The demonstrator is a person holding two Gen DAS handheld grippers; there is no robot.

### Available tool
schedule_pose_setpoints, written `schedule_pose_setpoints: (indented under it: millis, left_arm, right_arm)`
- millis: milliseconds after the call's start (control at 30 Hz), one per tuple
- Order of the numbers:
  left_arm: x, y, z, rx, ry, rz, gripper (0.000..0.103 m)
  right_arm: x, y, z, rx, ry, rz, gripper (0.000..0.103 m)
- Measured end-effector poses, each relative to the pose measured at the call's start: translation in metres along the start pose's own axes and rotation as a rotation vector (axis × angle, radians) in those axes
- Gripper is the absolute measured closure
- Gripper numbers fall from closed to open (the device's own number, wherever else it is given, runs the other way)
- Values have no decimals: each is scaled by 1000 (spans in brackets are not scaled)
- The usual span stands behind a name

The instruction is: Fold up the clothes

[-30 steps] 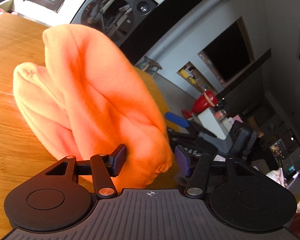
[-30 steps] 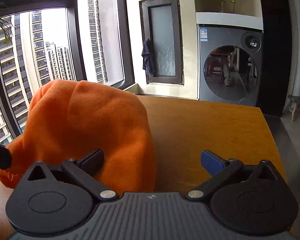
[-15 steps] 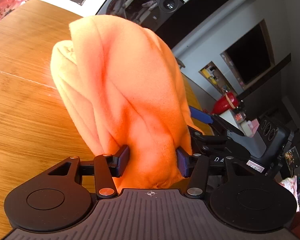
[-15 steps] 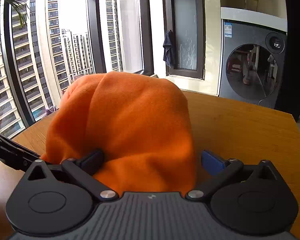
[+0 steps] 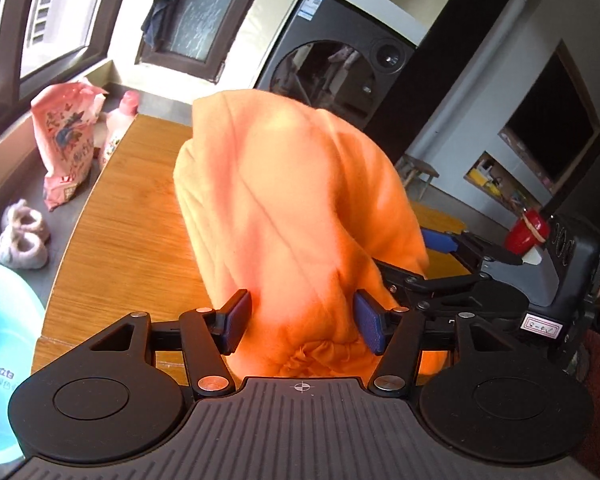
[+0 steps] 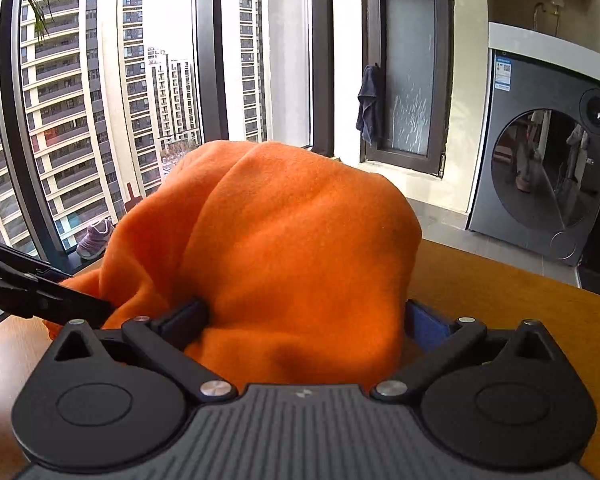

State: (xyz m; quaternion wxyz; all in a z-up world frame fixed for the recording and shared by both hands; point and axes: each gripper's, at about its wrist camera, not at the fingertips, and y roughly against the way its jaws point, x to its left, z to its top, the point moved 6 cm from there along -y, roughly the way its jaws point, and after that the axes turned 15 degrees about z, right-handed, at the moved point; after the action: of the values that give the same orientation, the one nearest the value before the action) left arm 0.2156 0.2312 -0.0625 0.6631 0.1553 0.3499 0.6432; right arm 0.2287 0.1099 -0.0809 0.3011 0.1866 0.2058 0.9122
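Daylit windows (image 6: 100,100), washing machine (image 6: 548,176), wooden table (image 5: 140,216)

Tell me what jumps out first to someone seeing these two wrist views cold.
A bulky orange fleece garment fills the middle of both views, heaped up from the wooden table between the pads of the left claw and the right claw. Behind it stand a dark front-loading washing machine and, left in the right wrist view, windows onto apartment towers.
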Motion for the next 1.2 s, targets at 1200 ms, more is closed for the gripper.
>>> schedule_pose_setpoints:
  millis: [1200]
  left_arm:
    - [73,-82,96,-79,228,-120,8]
  right_arm:
    - [-31,22,51,-98,20,-17,0]
